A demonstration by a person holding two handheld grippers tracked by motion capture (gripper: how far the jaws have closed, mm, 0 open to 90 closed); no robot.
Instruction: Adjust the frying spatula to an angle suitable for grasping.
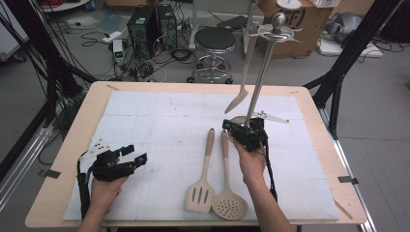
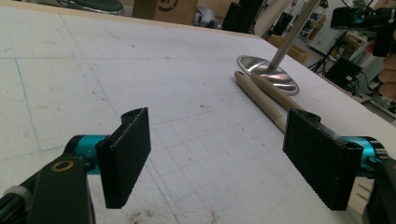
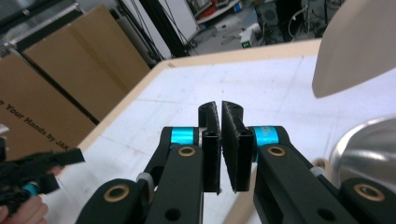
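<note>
Table [image 1: 72, 140] carries a white foam mat [image 1: 159, 125]; on it a tall metal utensil stand [image 1: 261, 72] with one pale spatula [image 1: 245, 72] hanging from its top ring. Two more utensils lie flat side by side near the stand's base: slotted turner [image 1: 203, 181] and perforated skimmer [image 1: 228, 186], handles pointing toward the stand. Right gripper [image 1: 244, 133] sits low over the top of the skimmer handle, just beside the stand's dish-shaped base [image 2: 268, 74]; in the right gripper view the jaws stand nearly together with only a thin slit and nothing between the pads. Judgement: biggest risk is knocking the stand, since the gripper body works right against its pole and base, and a tip would drop the hanging spatula. Next, closed jaws cannot take the handle and may only push it, rolling the skimmer into the turner. Left gripper [image 1: 118, 162] rests well apart, jaws wide, empty; little risk there.
</note>
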